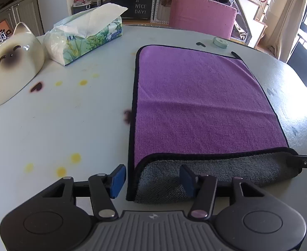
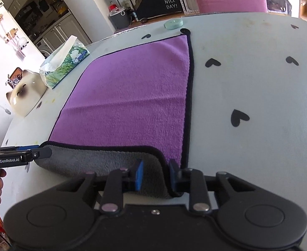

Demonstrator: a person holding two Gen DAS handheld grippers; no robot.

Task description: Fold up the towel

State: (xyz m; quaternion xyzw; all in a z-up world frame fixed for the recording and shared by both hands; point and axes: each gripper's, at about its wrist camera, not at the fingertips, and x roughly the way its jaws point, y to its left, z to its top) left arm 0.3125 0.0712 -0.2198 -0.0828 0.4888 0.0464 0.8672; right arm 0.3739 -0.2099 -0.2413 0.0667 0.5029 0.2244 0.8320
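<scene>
A purple towel (image 1: 199,102) with a black hem and a grey underside lies flat on the pale table (image 1: 69,113); it also shows in the right wrist view (image 2: 132,96). Its near edge is turned up and over, showing a grey strip (image 1: 212,171). My left gripper (image 1: 152,181) is open, its pads straddling the towel's near left corner. My right gripper (image 2: 156,175) is open around the near right corner (image 2: 153,179); grey cloth lies between its pads. The right gripper's tip shows at the left view's right edge (image 1: 306,163); the left gripper shows in the right view (image 2: 23,156).
A tissue box (image 1: 86,35) and a cat-shaped white bowl (image 1: 9,62) stand at the far left. A small mint round thing (image 1: 220,41) lies beyond the towel. A pink chair (image 1: 201,14) stands behind the table. Black hearts (image 2: 239,117) mark the tabletop.
</scene>
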